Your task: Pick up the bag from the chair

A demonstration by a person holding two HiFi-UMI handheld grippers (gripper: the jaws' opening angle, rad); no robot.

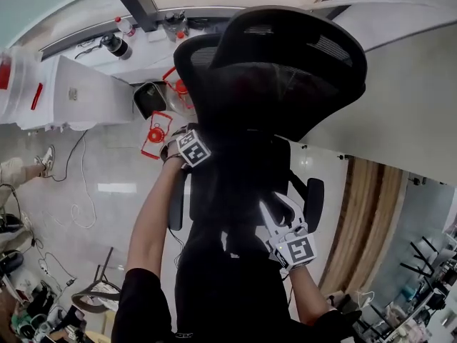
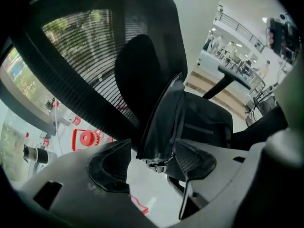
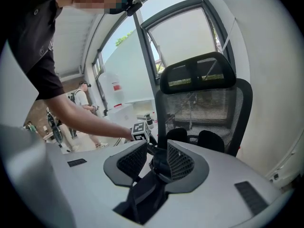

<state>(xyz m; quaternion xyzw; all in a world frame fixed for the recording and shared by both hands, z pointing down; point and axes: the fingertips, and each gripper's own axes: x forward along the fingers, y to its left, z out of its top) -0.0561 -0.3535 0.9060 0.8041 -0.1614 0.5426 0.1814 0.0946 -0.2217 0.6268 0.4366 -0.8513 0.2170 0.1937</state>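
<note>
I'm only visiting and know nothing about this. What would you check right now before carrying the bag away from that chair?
1. Right hand-held gripper clamped on the bag: ok, black strap pinched between its jaws.
2. Left hand-held gripper clamped: cannot tell, a bag fold sits between its jaws, but a sliver of gap shows.
3. Bag free of the chair: cannot tell, black on black in the head view.
4. Floor clear nearby: not ok, a red item lies close to the chair.

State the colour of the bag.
Black; the bag shows best in the left gripper view.
</note>
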